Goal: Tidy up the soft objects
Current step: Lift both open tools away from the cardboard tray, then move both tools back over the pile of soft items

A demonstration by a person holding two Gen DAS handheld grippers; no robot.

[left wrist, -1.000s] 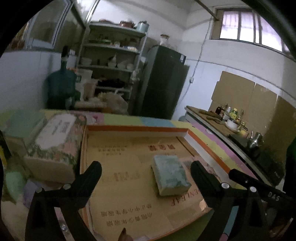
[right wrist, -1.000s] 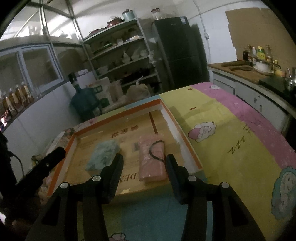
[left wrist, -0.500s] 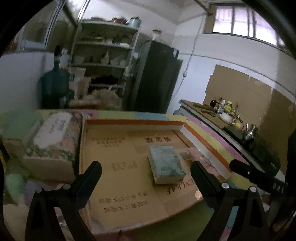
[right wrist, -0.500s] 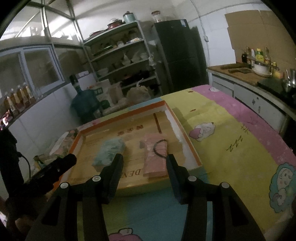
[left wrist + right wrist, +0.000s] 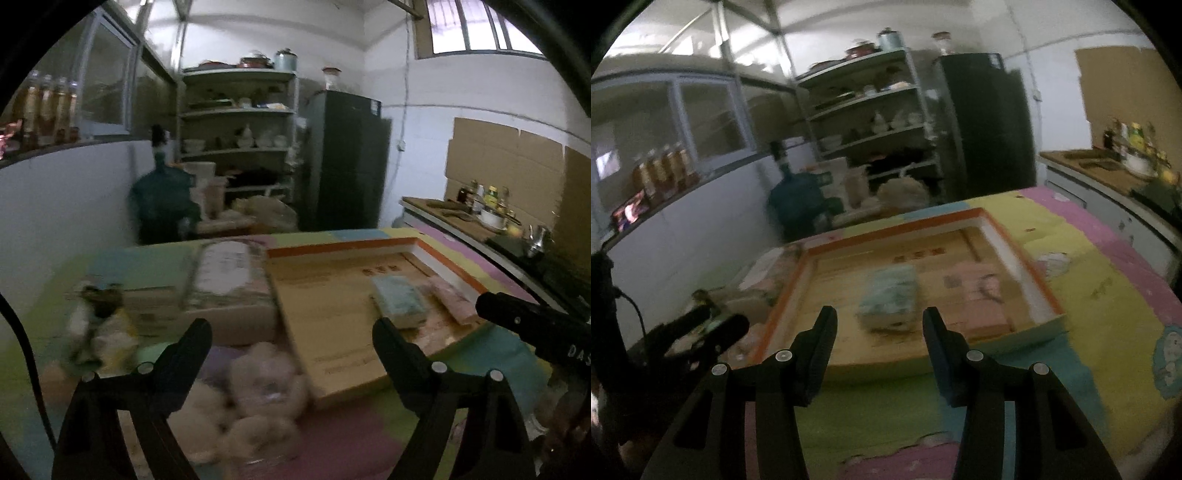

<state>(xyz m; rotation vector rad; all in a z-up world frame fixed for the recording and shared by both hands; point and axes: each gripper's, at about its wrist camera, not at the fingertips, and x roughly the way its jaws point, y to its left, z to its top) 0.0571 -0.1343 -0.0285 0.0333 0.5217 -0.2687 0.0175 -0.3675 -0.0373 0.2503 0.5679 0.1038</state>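
A shallow cardboard tray (image 5: 332, 317) (image 5: 798, 280) with an orange rim lies on the bed. Inside it rest a pale blue-green folded cloth (image 5: 397, 301) (image 5: 890, 295) and a pink packet (image 5: 452, 301) (image 5: 979, 295), side by side. My left gripper (image 5: 291, 341) is open and empty, hovering over a pale plush toy (image 5: 255, 387) that lies in front of the tray's near left corner. My right gripper (image 5: 877, 325) is also open and empty, held short of the tray's near edge, in line with the blue-green cloth. A small plush figure (image 5: 99, 325) sits at the left.
A floral tissue pack (image 5: 229, 280) lies beside the tray's left wall, with a box (image 5: 151, 302) to its left. The patchwork bedcover (image 5: 1108, 295) spreads to the right. Shelves (image 5: 236, 140), a dark fridge (image 5: 347, 162) and a water jug (image 5: 162, 199) stand behind.
Both grippers have pulled back and shifted left from the tray. The left view now takes in the plush toys; the tray and cloth sit farther right. Both jaws kept their opening.
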